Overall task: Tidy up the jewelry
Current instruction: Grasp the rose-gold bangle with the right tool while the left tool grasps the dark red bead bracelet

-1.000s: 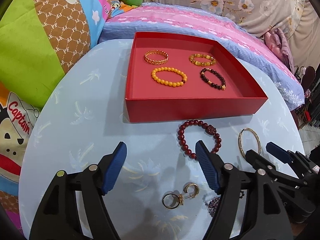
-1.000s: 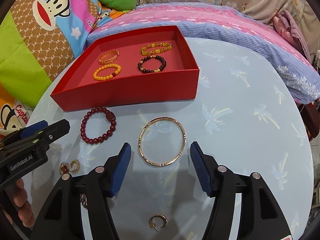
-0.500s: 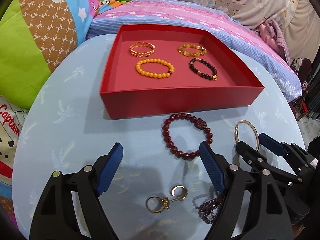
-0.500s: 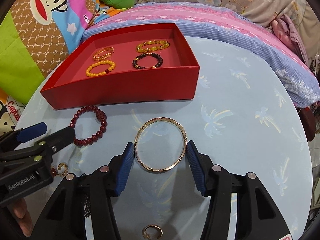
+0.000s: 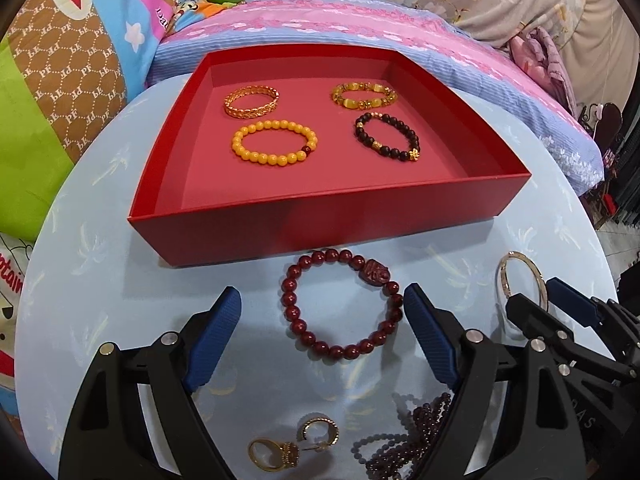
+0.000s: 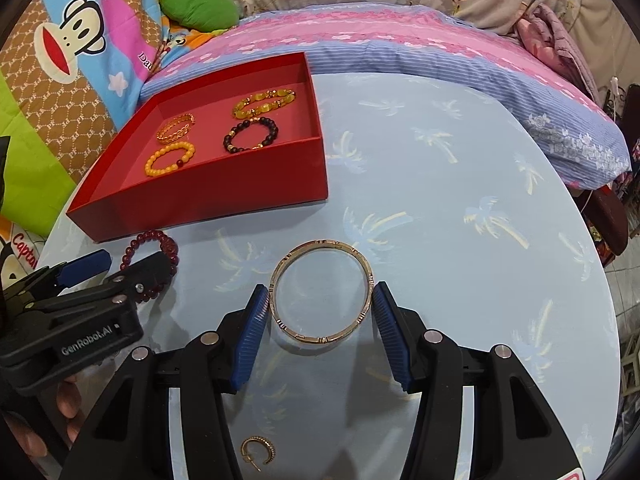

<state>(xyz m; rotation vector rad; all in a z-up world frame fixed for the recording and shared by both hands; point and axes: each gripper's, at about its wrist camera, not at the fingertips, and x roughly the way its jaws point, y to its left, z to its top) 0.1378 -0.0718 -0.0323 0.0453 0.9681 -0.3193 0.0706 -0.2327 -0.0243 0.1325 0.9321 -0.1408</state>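
A red tray [image 5: 320, 216] [image 6: 208, 196] holds several bracelets: gold chain [image 5: 251, 100], yellow bead [image 5: 274, 147], amber [image 5: 363, 95] and dark bead [image 5: 387, 141]. A dark red bead bracelet [image 5: 340, 306] [image 6: 154, 240] lies on the table before the tray. My left gripper [image 5: 322, 332] is open, its fingers either side of it. My right gripper [image 6: 320, 328] is open around a gold bangle [image 6: 320, 292] [image 5: 520, 276], its pads close to the bangle's sides.
On the blue round table [image 6: 460, 240], a gold ring [image 5: 274, 454], a hoop earring [image 5: 318, 430] and a dark bead strand [image 5: 408, 436] lie near me. Another hoop earring [image 6: 258, 450] lies under the right gripper. Pillows and bedding lie behind the table.
Both grippers moved forward. The red bead bracelet now sits between the left fingers. The right fingers have narrowed around the bangle.
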